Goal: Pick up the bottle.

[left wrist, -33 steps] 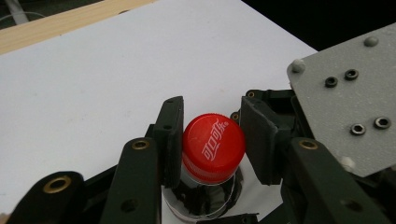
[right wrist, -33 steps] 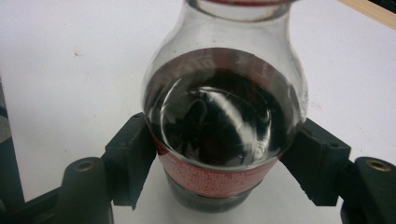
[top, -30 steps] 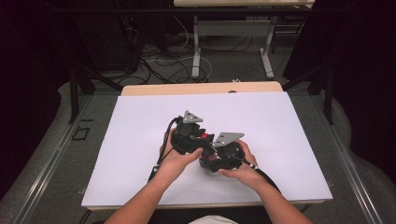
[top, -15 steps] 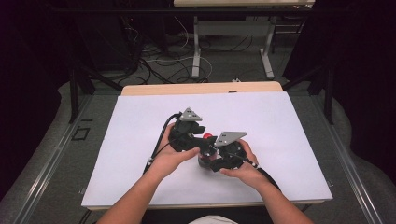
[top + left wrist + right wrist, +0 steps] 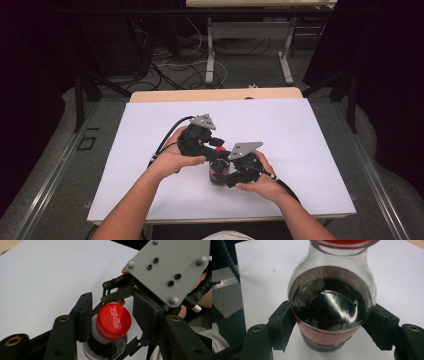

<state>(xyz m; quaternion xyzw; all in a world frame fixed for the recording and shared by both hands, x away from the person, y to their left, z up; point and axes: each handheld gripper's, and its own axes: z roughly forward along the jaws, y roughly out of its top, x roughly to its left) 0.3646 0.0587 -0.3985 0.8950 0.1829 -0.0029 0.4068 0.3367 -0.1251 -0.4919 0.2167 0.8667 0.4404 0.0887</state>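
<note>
Bottle body sits clamped between the jaws of the right gripper, both pads pressing its red label band. Dark liquid fills the lower body. Bottle stands upright on the white desk. Above, the left gripper straddles the red cap; its jaws stand apart, one on each side of the cap, with a gap visible on the right.

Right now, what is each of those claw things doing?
Left gripper: open, jaws on either side of the bottle's red cap, not touching.
Right gripper: shut on the bottle.
</note>
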